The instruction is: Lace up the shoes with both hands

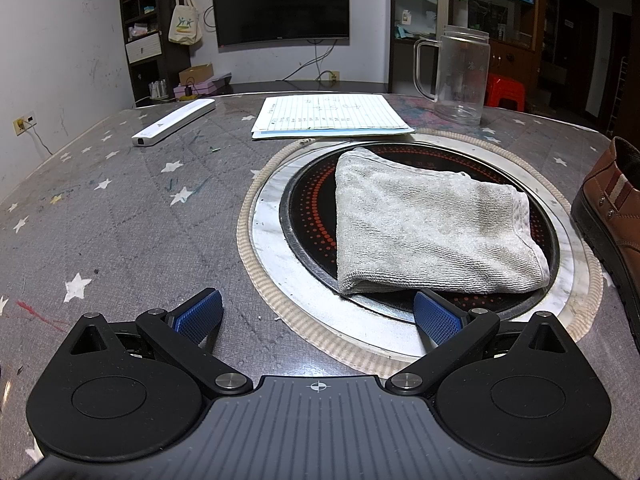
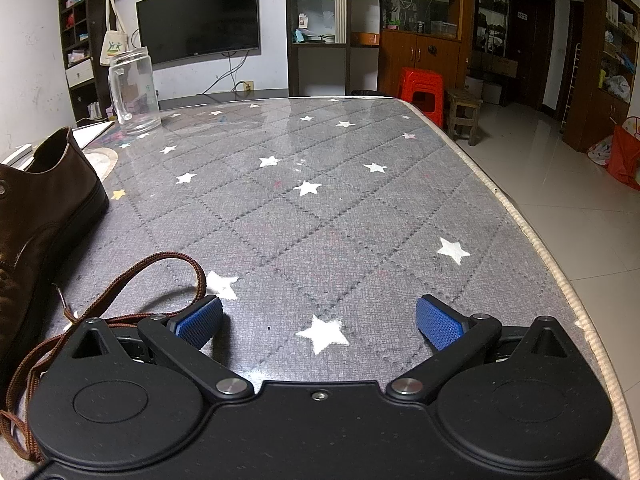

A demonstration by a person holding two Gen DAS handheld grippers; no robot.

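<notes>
On the left side of the left wrist view a white bar-shaped device lies on the grey star-patterned table, with a lined paper pad further right and a clear glass mug beyond it. A folded grey towel sits on a round black cooktop set into the table. The left gripper hangs over the table edge with its blue-padded jaws spread wide and nothing between them. At the far right edge, only the heel part of a brown leather shoe shows, with a striped tab and metal eyelets.

The right wrist view shows what the left lacks: the brown shoelace, loose on the table, looping out from the shoe at the left edge and trailing under the gripper body toward the lower left corner. The shoe stands upright, heel away from the camera, with a dark sole; an empty eyelet is visible near the frame edge. The same mug stands behind it. The right gripper is likewise fully spread and empty, its left pad just beside the lace loop; whether they touch is unclear. A red plastic stool stands on the tiled floor to the right.
</notes>
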